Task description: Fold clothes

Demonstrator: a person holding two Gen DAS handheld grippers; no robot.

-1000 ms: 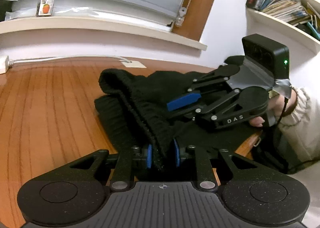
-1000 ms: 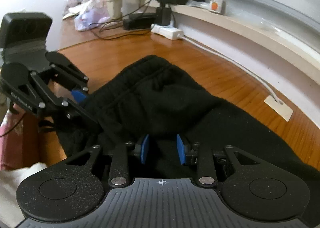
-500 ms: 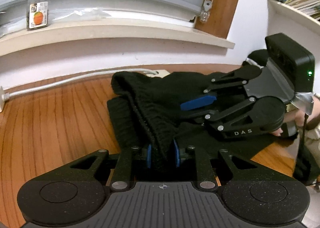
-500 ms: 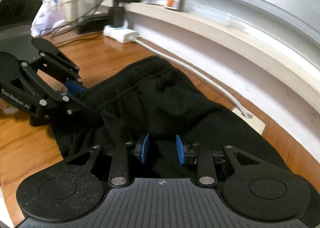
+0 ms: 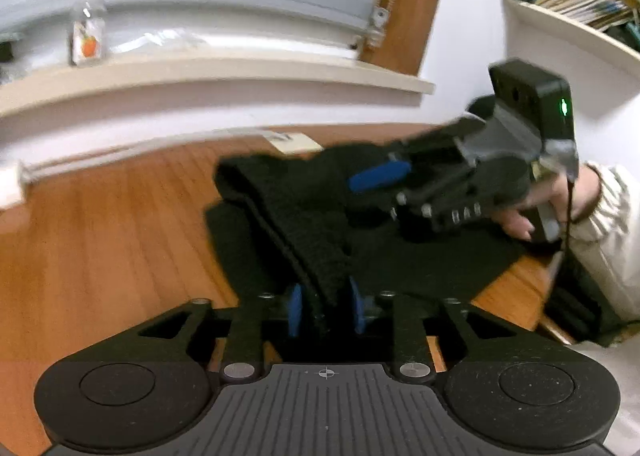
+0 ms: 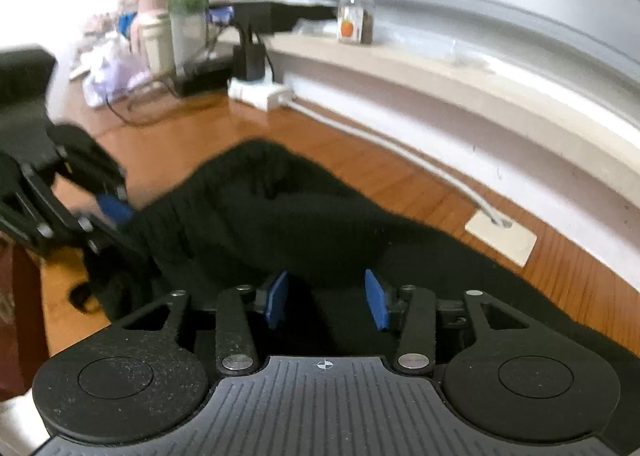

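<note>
Both grippers' fingers have just been opening vs. half a sec ago: left gripper [image 5: 325, 308] loosening off the black garment [image 5: 320, 232], right gripper [image 6: 326, 300] apart above it. Garment lies folded on worktop [image 5: 100, 240]; fold prob. set.

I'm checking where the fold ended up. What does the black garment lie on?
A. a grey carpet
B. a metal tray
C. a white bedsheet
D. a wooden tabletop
D: the black garment is spread on a wooden tabletop, whose orange-brown grain shows around the cloth in both wrist views.
</note>
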